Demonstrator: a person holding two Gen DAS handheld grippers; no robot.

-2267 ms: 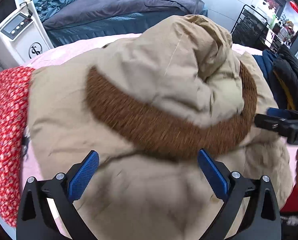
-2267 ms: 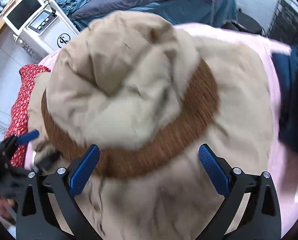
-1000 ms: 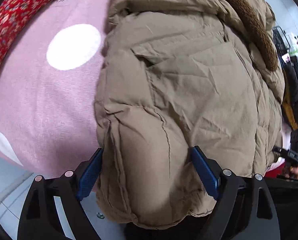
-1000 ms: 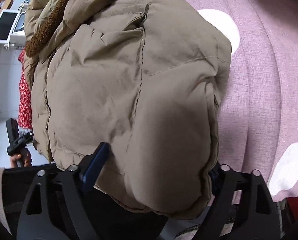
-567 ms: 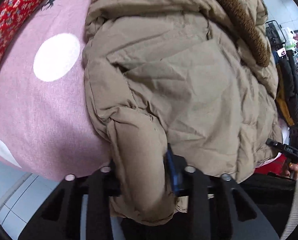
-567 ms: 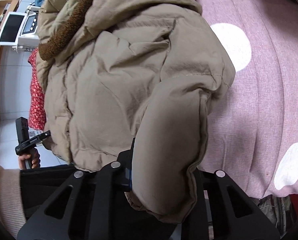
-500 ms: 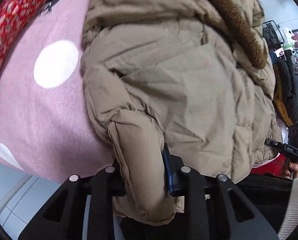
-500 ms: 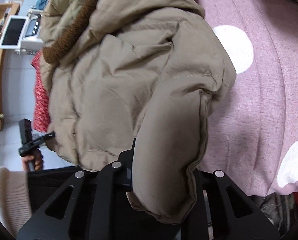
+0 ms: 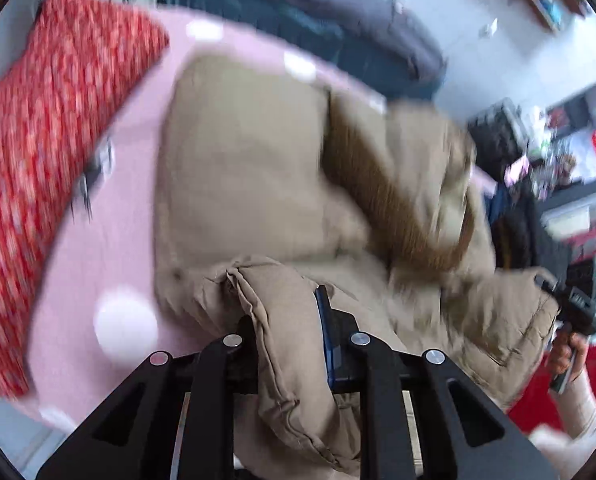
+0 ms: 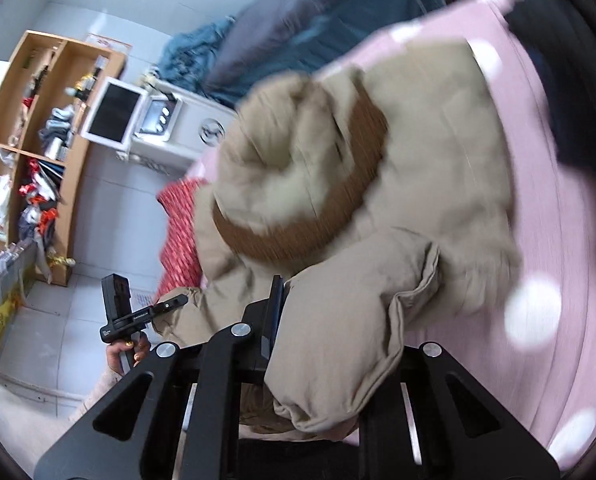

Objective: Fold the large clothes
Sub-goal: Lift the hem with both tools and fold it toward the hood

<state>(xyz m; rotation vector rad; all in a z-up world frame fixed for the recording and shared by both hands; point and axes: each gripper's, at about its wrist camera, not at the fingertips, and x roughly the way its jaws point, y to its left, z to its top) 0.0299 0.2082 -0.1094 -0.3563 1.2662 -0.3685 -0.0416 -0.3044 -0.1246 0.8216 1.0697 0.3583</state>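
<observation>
I have the tan padded coat [image 9: 249, 184] spread across the pink bedspread with white dots [image 9: 109, 264], and I place everything from that coat. My left gripper [image 9: 285, 320] has just been closing and is clamped on a thick fold of the coat's near hem; the fabric bulges out between its blue pads. My right gripper [image 10: 338, 312] has likewise just been closing and is pinched on another roll of the same hem, which drapes over its fingers. Both corners are raised off the bedspread. The brown fleece collar band [image 10: 330, 216] curves across the coat's far half, around the bunched hood.

To the coat's left side lies a red patterned cloth [image 9: 37, 152], touching the bedspread's edge. Beyond the coat, a dark grey and teal quilt [image 9: 306, 36] is heaped against the white tiled wall. Left of the coat in the right wrist view stand a white machine with a screen [image 10: 145, 120] and a wooden shelf unit [image 10: 29, 136] crammed with odds and ends, on a pale tiled floor [image 10: 49, 340]. Dark garments [image 9: 530, 216] lie to the coat's right.
</observation>
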